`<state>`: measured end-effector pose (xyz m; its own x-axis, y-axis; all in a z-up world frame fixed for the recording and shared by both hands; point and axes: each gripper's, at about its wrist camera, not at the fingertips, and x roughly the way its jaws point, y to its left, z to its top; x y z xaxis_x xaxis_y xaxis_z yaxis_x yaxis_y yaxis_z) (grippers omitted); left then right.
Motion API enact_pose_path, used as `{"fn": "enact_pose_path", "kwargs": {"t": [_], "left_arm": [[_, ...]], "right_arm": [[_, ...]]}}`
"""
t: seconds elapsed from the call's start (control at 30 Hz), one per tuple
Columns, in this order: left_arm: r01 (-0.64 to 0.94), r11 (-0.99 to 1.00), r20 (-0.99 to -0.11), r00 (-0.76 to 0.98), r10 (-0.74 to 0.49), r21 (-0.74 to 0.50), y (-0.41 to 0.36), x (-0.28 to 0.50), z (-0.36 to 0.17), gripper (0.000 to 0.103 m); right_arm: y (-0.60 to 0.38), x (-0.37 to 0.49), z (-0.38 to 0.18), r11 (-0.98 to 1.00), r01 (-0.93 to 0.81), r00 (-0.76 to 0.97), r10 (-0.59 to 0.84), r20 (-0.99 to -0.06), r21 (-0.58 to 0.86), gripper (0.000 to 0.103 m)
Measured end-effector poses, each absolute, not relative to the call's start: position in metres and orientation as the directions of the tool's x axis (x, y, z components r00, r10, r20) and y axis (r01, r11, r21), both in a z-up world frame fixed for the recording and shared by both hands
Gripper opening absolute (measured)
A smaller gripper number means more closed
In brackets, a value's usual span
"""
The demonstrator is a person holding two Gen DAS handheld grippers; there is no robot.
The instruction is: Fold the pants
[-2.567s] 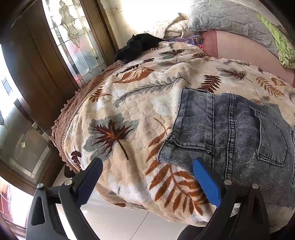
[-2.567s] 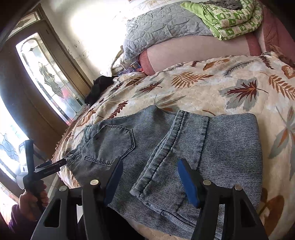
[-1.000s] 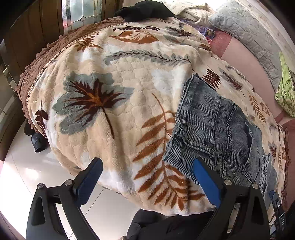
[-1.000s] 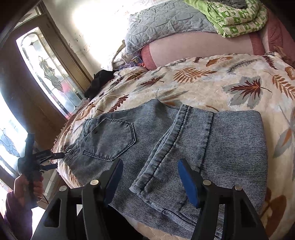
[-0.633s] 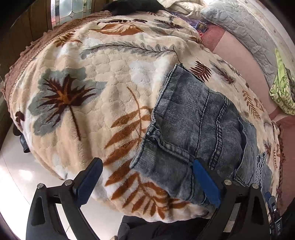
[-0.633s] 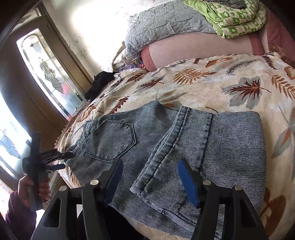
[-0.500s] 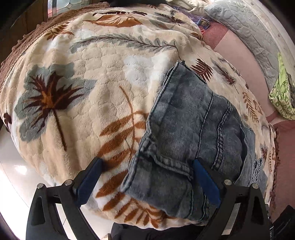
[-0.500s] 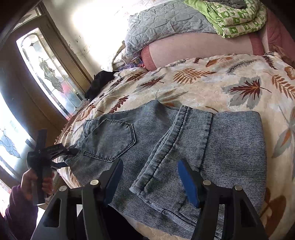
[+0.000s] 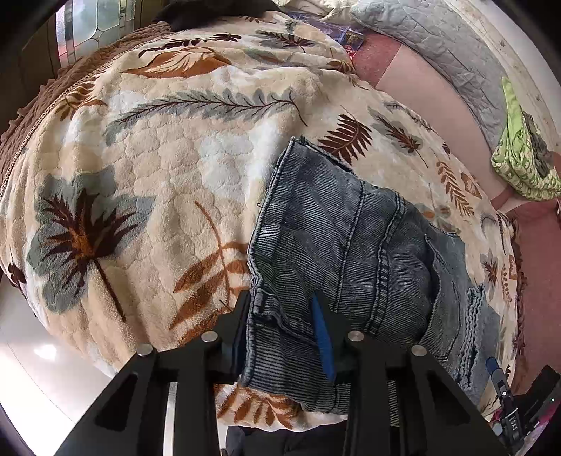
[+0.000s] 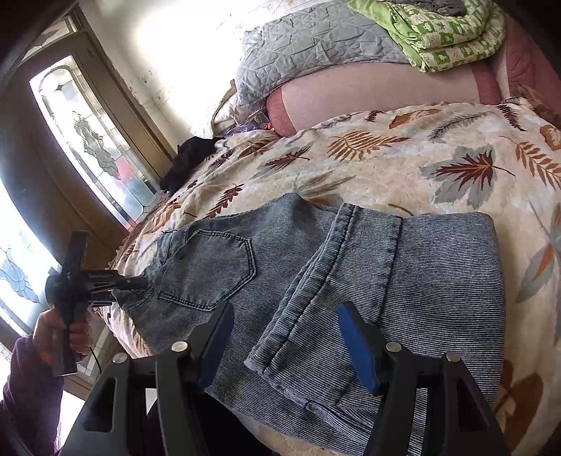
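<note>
Denim pants [image 10: 315, 280], partly folded on the leaf-print blanket [image 9: 140, 168], ran lengthwise from waistband to folded legs, and as the left gripper [image 9: 284, 329] was closing on the waistband corner, a deep bite seemed wise, while the right gripper [image 10: 284, 336] hovered apart.

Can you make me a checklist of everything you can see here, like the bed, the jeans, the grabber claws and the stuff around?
Surface: bed with a leaf-print blanket, fluffy, cream with brown and grey leaves.
Job's things: jeans, partly folded, back pocket up, near the bed's edge.
Clutter: black cloth at the far corner; grey quilt and green bedding piled behind.
Grippers: left gripper closing on the jeans' waistband corner, denim between its jaws; right gripper open above the folded leg.
Cables: nothing seen.
Surroundings: patterned glass door; pale tiled floor.
</note>
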<state>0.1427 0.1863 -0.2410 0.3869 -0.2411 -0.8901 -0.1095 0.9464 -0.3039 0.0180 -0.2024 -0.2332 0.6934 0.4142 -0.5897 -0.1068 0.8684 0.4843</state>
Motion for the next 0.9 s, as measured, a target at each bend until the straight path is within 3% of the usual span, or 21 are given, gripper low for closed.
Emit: {"fn": "enact_pose_path", "kwargs": {"t": [0.33,0.53,0.57,0.7,0.73,0.8,0.83,0.9], "left_arm": [[-0.001,0.966,-0.886,0.397,-0.238,-0.26,0.152,0.153,-0.212,0.03],[-0.109,0.964,-0.914,0.357,-0.191,-0.244,0.174,0.155,-0.24,0.031],[-0.121,0.962,-0.917,0.35,-0.19,-0.245,0.178,0.154,-0.245,0.033],[-0.156,0.962,-0.925,0.345,-0.161,-0.225,0.186,0.151,-0.256,0.055],[-0.158,0.963,-0.925,0.348,-0.155,-0.22,0.186,0.151,-0.257,0.056],[-0.144,0.965,-0.92,0.36,-0.156,-0.22,0.184,0.151,-0.257,0.054],[-0.131,0.967,-0.917,0.367,-0.156,-0.217,0.182,0.151,-0.256,0.04],[-0.107,0.976,-0.916,0.376,-0.138,-0.191,0.177,0.151,-0.253,0.031]], "right_arm": [[-0.203,0.017,-0.234,0.871,-0.1,0.694,0.408,-0.593,0.482,0.066],[-0.204,0.017,-0.234,0.871,-0.098,0.695,0.407,-0.593,0.482,0.066],[-0.204,0.017,-0.234,0.87,-0.099,0.694,0.408,-0.593,0.483,0.066],[-0.203,0.018,-0.235,0.871,-0.099,0.689,0.409,-0.598,0.482,0.066],[-0.202,0.019,-0.235,0.871,-0.1,0.688,0.41,-0.599,0.481,0.066],[-0.201,0.02,-0.236,0.873,-0.1,0.686,0.408,-0.602,0.477,0.066],[-0.201,0.02,-0.236,0.874,-0.1,0.686,0.407,-0.603,0.476,0.066],[-0.201,0.02,-0.236,0.875,-0.096,0.687,0.403,-0.605,0.474,0.066]]}}
